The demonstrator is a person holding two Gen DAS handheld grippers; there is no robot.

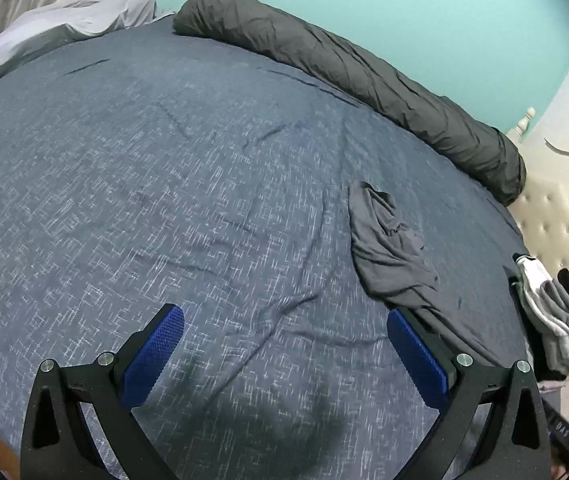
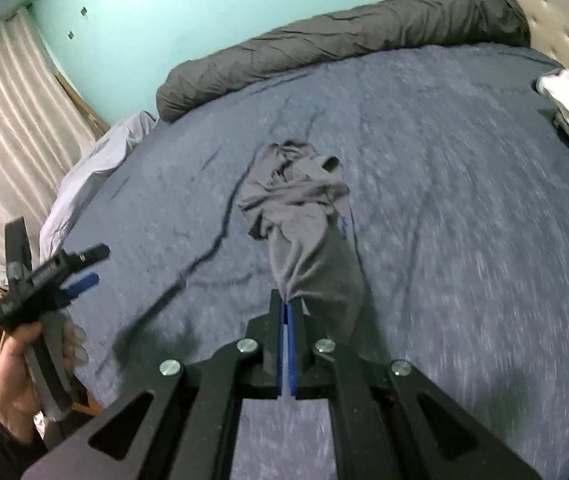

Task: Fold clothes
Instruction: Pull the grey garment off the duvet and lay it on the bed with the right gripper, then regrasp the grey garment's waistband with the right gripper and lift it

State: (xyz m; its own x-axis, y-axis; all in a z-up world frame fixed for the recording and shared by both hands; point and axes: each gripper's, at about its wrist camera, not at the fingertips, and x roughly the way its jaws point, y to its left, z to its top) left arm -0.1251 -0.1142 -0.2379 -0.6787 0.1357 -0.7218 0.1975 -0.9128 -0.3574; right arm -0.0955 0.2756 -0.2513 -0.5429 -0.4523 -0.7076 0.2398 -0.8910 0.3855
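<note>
Turquoise wall [image 1: 364, 8], blue-sheeted bed [image 1: 164, 180], curtain [image 2: 8, 112]

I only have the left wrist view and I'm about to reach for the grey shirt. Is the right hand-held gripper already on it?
Observer: Yes, the right hand-held gripper is shut on the near end of the grey shirt.
Operator: Is it spread out?
Observer: No, bunched; small blue print shows on its right edge.
Operator: Where does my gripper sit from there?
Observer: The left hand-held gripper is open, at the left bed edge.
</note>
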